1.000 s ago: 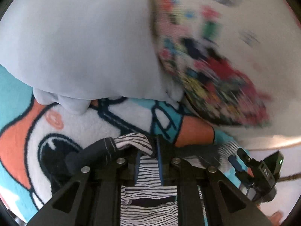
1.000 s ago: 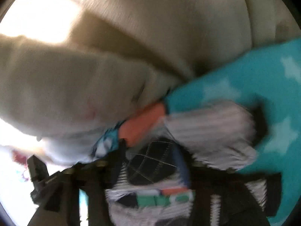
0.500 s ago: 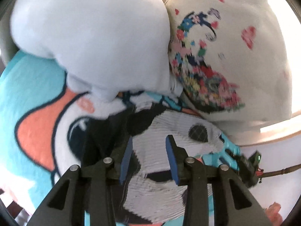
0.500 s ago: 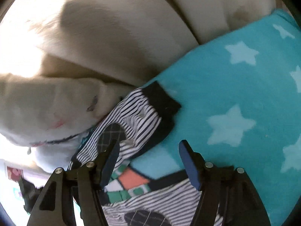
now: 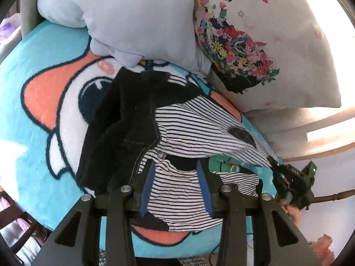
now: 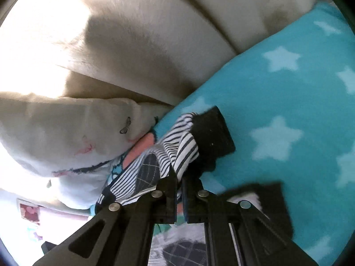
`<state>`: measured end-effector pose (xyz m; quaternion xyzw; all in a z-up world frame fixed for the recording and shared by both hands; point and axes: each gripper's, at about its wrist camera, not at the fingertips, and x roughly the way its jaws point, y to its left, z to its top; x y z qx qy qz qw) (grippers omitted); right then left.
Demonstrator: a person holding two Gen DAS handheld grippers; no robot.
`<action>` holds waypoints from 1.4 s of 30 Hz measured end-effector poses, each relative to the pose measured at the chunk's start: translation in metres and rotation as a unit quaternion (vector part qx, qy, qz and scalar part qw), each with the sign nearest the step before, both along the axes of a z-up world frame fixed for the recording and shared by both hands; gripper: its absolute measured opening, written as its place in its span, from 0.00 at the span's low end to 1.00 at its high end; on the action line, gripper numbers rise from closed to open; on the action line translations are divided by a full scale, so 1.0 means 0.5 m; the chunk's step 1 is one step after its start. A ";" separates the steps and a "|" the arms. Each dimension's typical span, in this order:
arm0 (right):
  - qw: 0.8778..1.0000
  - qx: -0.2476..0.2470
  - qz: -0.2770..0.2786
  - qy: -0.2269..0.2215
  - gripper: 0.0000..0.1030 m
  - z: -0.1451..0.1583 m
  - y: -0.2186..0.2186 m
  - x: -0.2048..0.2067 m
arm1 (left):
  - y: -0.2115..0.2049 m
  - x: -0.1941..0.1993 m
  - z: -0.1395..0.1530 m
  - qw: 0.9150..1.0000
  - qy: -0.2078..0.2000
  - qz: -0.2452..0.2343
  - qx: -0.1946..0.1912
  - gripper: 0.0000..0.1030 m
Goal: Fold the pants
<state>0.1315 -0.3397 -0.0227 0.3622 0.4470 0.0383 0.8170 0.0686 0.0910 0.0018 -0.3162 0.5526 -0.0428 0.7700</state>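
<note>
While the striped pants (image 5: 195,124) lie rumpled on a turquoise cartoon-print blanket (image 5: 44,102), much of them is hard to follow: in the left wrist view the black waistband part (image 5: 124,122) is bunched over the stripes, and the lower cloth runs under the black frame of the left tongs (image 5: 175,186), so its edge is cut off. Those tongs hover with their blue pads apart and opening; striped cloth shows between them, but the pads do not press on it. At the right edge of that view the right tongs (image 5: 275,166) appear only as a small dark shape pulling a pant leg taut toward them, and a bit of the person's hand (image 5: 292,215) shows below it. From the right wrist view, the right tongs (image 6: 179,177) are together, clamped on a fold of striped fabric just below the black cuff (image 6: 213,133); a dark plaid knee patch (image 6: 147,170) sits beside the pinched spot. Strong sunlight washes out the left of this picture, so the floral pillow (image 5: 266,44) is only a pale, blurred mass there, and the lower part is too smeared to tell cloth from frame. A pale blue pillow (image 5: 133,15) rests on the blanket's far end beside the floral one, and a beige sofa back (image 6: 155,33) rises behind the starred stretch of blanket.
</note>
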 end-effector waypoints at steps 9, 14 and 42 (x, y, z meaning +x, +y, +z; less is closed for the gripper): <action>0.994 -0.107 0.016 0.007 0.61 -0.020 -0.037 -0.129 | -0.057 -0.037 -0.046 0.998 0.024 -0.028 0.050 0.40; 0.994 -0.098 0.028 0.042 0.58 -0.105 -0.054 -0.163 | -0.079 -0.036 -0.060 0.998 0.033 -0.036 0.044 0.40; 0.966 -0.222 0.110 -0.074 0.60 0.048 0.093 -0.247 | -0.207 -0.175 0.208 0.900 -0.221 0.039 0.375 0.86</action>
